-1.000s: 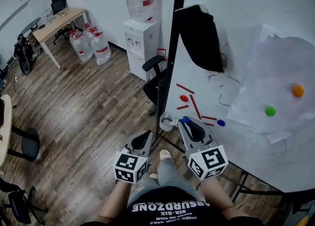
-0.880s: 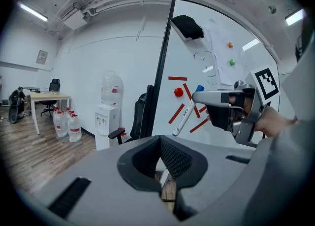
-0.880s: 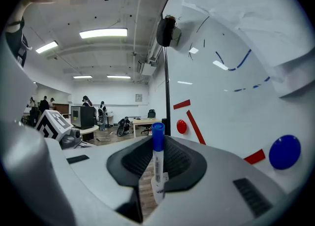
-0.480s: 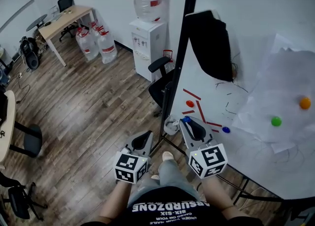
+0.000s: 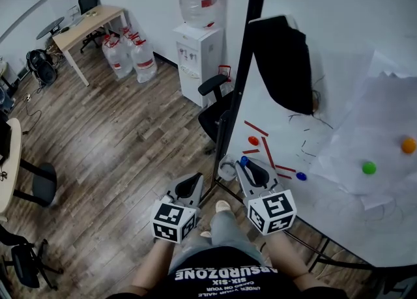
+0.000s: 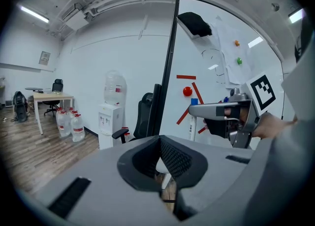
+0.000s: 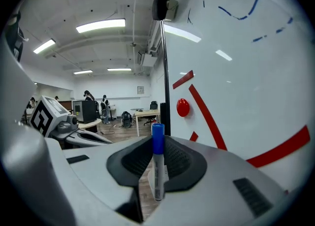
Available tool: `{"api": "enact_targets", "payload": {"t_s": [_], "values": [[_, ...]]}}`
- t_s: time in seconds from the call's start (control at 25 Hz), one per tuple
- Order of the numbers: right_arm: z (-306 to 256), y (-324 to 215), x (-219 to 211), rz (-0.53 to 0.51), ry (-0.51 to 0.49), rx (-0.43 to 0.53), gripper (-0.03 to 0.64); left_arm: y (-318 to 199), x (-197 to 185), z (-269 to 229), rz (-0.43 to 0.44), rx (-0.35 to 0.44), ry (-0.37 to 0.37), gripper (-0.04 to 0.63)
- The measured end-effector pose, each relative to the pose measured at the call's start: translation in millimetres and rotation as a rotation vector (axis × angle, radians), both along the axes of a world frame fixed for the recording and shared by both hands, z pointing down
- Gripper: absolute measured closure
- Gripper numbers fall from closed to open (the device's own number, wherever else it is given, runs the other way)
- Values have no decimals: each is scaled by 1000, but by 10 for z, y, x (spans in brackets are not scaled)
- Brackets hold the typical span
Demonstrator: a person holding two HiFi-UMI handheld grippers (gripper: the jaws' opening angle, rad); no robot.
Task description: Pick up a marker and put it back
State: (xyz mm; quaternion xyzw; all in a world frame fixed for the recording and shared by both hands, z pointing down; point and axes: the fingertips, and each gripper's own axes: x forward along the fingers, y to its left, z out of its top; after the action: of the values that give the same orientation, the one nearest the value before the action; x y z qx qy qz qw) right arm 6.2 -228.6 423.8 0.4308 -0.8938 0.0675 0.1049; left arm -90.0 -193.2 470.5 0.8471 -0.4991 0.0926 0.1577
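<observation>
A white marker with a blue cap (image 7: 157,171) stands upright between the pads of my right gripper (image 7: 157,144), which is shut on it. In the head view that gripper (image 5: 245,165) reaches toward the lower left of the whiteboard (image 5: 339,4), and the marker's cap (image 5: 244,160) shows at its tip. A small grey cup (image 5: 226,170) sits on the board's frame just left of the tip. My left gripper (image 5: 191,182) hangs beside it over the floor, shut with nothing in it (image 6: 160,141). The left gripper view shows the right gripper (image 6: 199,112) holding the marker (image 6: 192,127).
The whiteboard carries red lines, a red magnet (image 5: 253,140), a blue magnet (image 5: 300,176), taped paper with a green magnet (image 5: 369,167) and a hanging black cloth (image 5: 283,63). A black office chair (image 5: 210,105) and a water dispenser (image 5: 197,50) stand behind the board's black post (image 5: 241,76).
The right gripper has sunk slightly with the marker and come nearer the grey cup. The head view has shifted a little. My left gripper has stayed put.
</observation>
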Motion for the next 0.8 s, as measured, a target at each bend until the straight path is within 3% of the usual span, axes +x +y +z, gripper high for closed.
{"api": "enact_targets", "payload": {"t_s": [0.8], "values": [[313,-85,-66,-25,9,-62,554,-31,20,54,-8,-12,-3,588]]}}
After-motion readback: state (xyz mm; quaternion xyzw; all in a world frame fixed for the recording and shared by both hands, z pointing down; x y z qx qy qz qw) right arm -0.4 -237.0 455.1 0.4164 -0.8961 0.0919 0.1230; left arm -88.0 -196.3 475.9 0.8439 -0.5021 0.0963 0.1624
